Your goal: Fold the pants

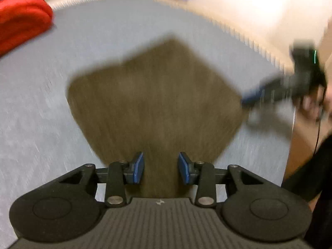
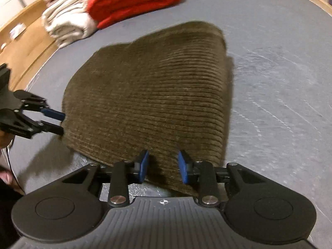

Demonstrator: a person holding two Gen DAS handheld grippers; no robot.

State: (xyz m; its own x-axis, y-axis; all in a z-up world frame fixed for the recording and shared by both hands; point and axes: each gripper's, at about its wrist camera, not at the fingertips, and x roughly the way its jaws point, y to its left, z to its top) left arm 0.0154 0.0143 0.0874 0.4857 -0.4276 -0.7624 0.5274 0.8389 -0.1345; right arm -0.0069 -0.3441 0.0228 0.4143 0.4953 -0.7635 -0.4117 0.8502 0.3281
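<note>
Corduroy pants (image 2: 149,99), brown and folded into a compact wedge, are laid flat on the grey bed surface (image 2: 280,83). The left gripper (image 1: 160,168) is held with its jaws spread apart, nothing gripped between them, the blue pads poised at the near edge of the pants. The right gripper (image 2: 163,167) is likewise seen released, its jaws parted over the near corner of the cloth. In the right wrist view the left gripper is seen at the left edge of the pants, jaws apart, just beside the fabric. A red folded blanket (image 2: 132,0) and a white folded blanket (image 2: 66,22) are stacked at the far side of the bed, well apart from the pants. The left wrist view is blurred.
</note>
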